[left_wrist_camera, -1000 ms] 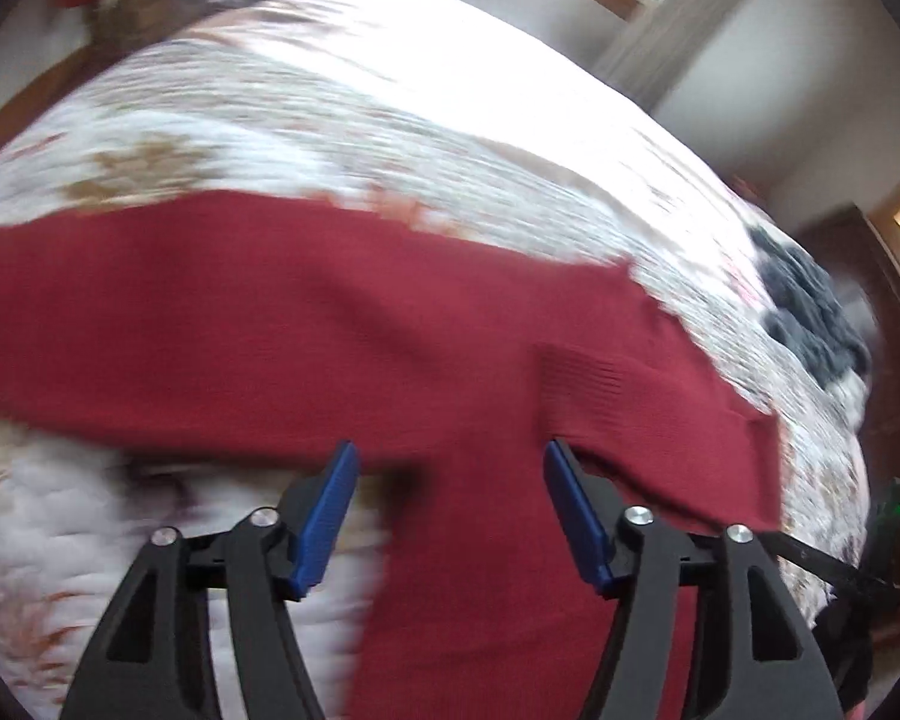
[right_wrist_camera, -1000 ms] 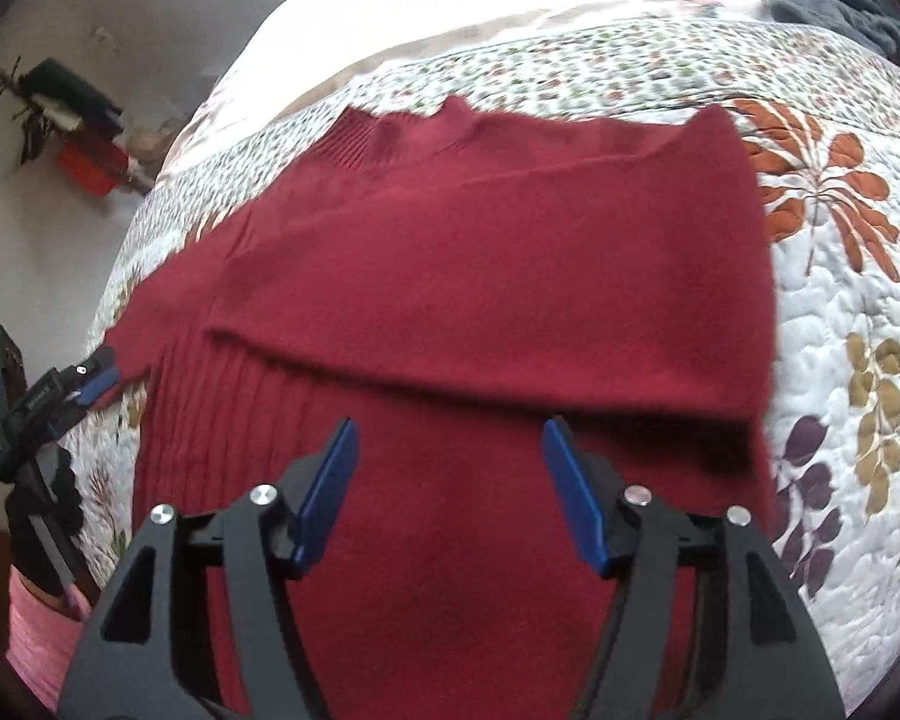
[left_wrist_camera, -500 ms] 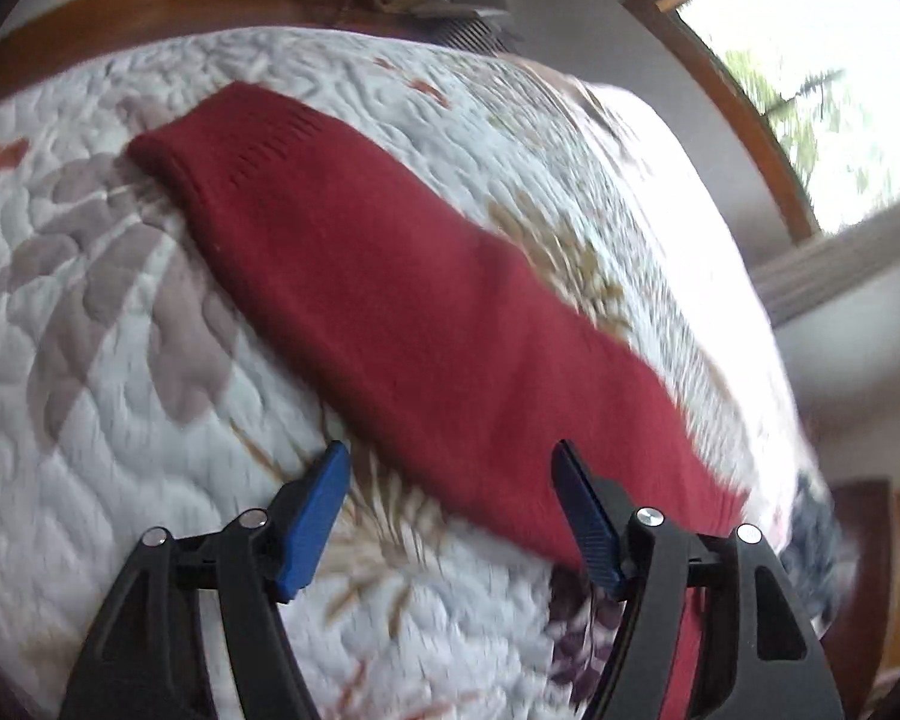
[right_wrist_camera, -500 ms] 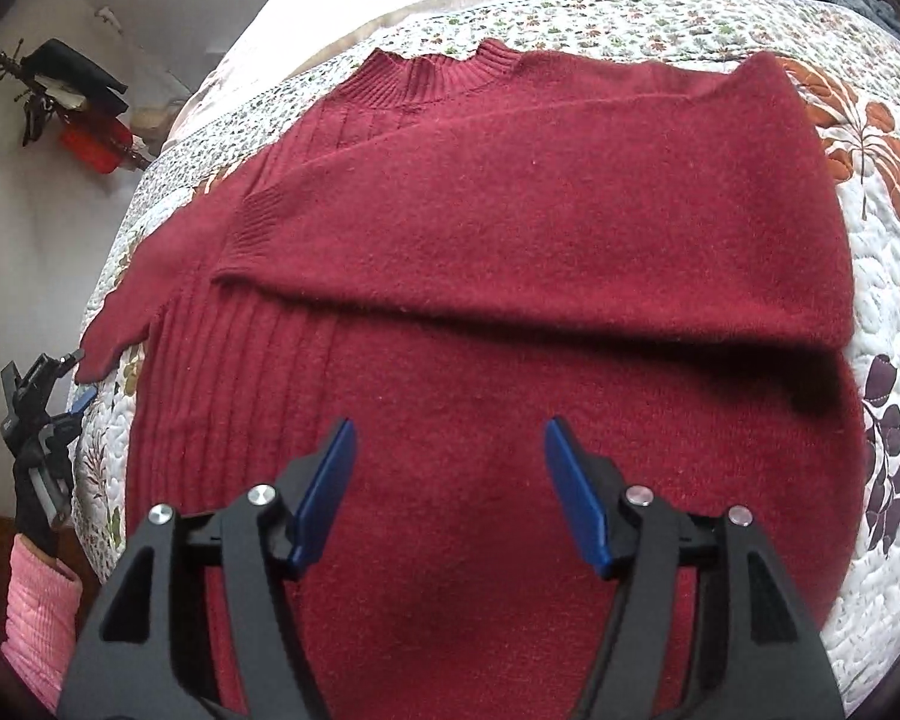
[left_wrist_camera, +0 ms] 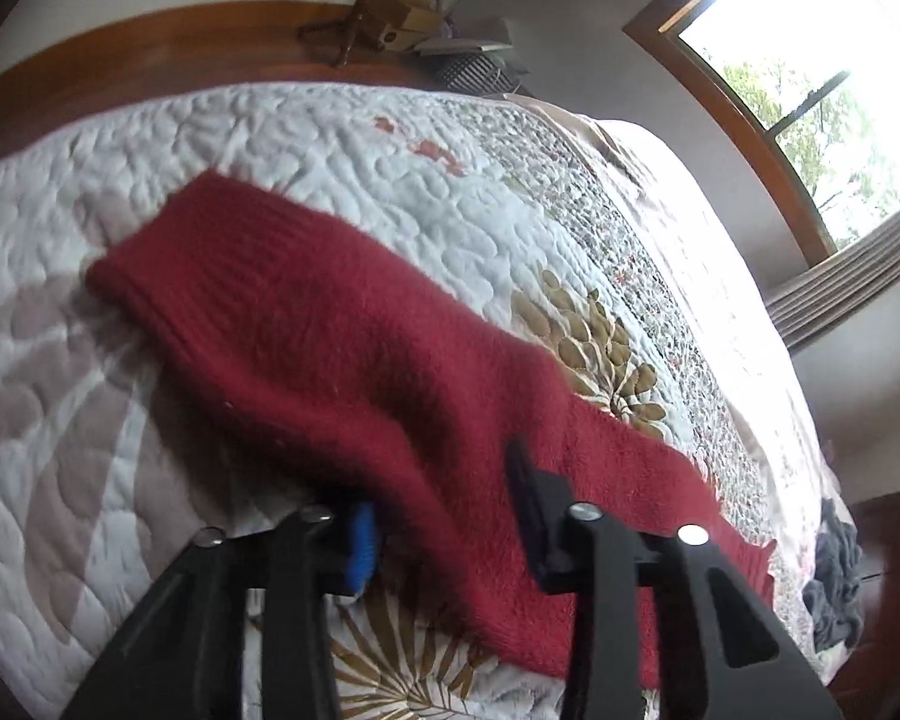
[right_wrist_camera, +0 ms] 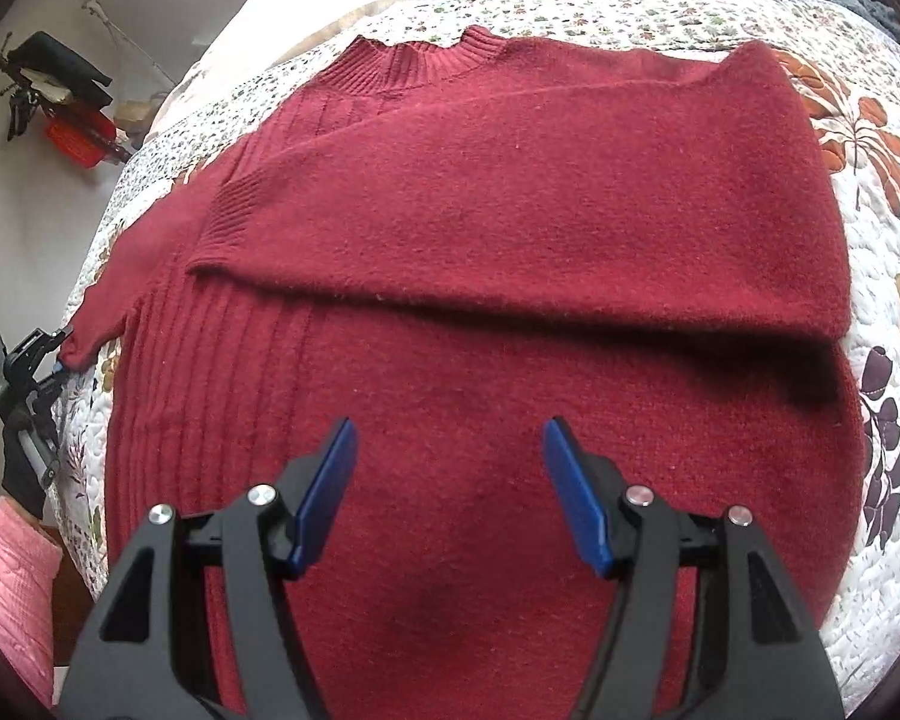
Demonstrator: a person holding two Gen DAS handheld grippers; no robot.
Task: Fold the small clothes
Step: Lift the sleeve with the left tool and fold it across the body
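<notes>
A bed with a white quilt (right_wrist_camera: 888, 312) printed with leaves fills both views; in the left wrist view the quilt (left_wrist_camera: 342, 156) runs back to a wooden footboard or rail (left_wrist_camera: 150, 54) along the upper left of the frame, and a bright window (left_wrist_camera: 810, 60) stands in the upper right.

A dark red sweater (right_wrist_camera: 510, 228) lies flat on the quilt and takes up most of the right wrist view. Its ribbed collar sits at the top centre of that frame, and one sleeve is folded across the chest, its cuff ending left of centre. The other sleeve (left_wrist_camera: 306, 324) stretches out to the left edge of the body; in the left wrist view it runs diagonally from the upper left to the lower right of the frame, cuff uppermost.

The right tongs (right_wrist_camera: 447, 489) hang over the lower body of the sweater at the bottom centre of the frame, blue pads spread wide, gripping nothing.

The left tongs (left_wrist_camera: 444, 531) sit at the bottom of their own frame with the sleeve draped between the two fingers; the cloth hides part of the pads, so I cannot tell whether they are clenched on it. In the right wrist view the left tongs (right_wrist_camera: 36, 354) appear small at the left edge, right at the sleeve's cuff, with a pink sleeve (right_wrist_camera: 15, 588) of the person below.

A dark grey garment (left_wrist_camera: 837, 576) lies heaped at the lower right of the left wrist view.
</notes>
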